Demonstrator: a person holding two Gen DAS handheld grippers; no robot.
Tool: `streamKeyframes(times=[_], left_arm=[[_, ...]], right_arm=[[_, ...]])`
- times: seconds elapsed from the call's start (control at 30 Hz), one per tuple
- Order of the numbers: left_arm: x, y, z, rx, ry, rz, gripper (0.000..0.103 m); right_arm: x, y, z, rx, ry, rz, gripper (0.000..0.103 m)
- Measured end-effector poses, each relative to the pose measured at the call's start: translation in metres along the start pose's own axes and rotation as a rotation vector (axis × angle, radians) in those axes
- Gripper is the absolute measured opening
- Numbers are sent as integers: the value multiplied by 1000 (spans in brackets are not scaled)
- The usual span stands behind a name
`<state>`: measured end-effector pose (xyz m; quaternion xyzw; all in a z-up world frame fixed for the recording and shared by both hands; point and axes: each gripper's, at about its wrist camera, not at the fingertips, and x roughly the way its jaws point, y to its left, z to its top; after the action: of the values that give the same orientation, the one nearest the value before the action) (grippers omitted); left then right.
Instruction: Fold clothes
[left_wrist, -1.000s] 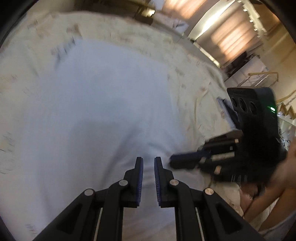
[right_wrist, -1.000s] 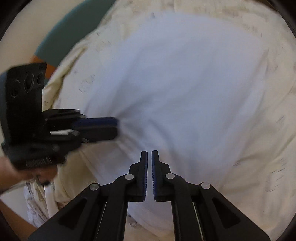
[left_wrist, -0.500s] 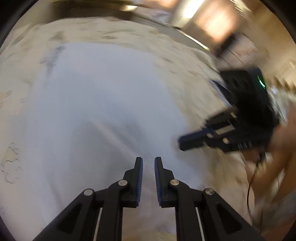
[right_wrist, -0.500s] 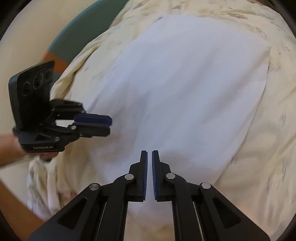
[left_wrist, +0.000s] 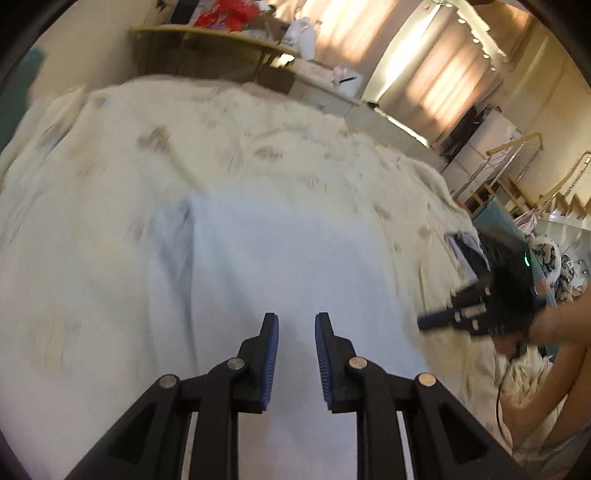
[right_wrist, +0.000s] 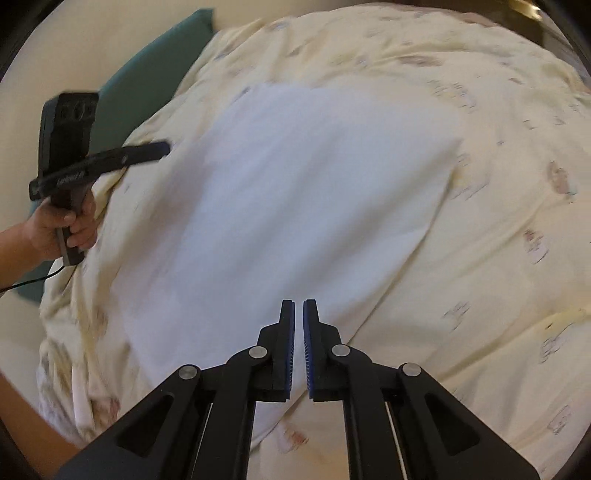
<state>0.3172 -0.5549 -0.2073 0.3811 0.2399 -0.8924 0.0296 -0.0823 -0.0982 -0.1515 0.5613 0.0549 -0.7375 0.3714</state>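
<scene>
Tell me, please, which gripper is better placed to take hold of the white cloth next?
Probably the left gripper: it is open, empty, and points at the white cloth. The right gripper is also over the cloth but shut, so it must open first.

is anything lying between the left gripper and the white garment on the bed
Nothing visible does. The left gripper hangs over the white garment, which lies flat on the cream quilt, with only open air between.
</scene>
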Motion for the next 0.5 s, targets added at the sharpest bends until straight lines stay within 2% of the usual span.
streamKeyframes(times=[0.13,0.17,0.2,0.27,0.33,0.4,0.5], left_arm=[[45,39,7,-4,51,99,19],[47,54,7,-31,49,126,3],[48,69,8,-59,44,151,2],[32,88,8,-109,-28,172,3],[16,91,10,-109,-76,219,2],[7,92,11,-83,-76,263,2],[-4,84,17,-34,-72,189,3]], right_arm=[[-8,2,2,42,-29,7,7],[-12,2,1,54,-40,14,7],[-14,3,1,62,-47,18,7],[-15,7,2,68,-53,25,7],[-18,6,-3,60,-58,34,7],[-18,-1,0,54,-58,36,7],[-17,-6,7,62,-70,41,7]])
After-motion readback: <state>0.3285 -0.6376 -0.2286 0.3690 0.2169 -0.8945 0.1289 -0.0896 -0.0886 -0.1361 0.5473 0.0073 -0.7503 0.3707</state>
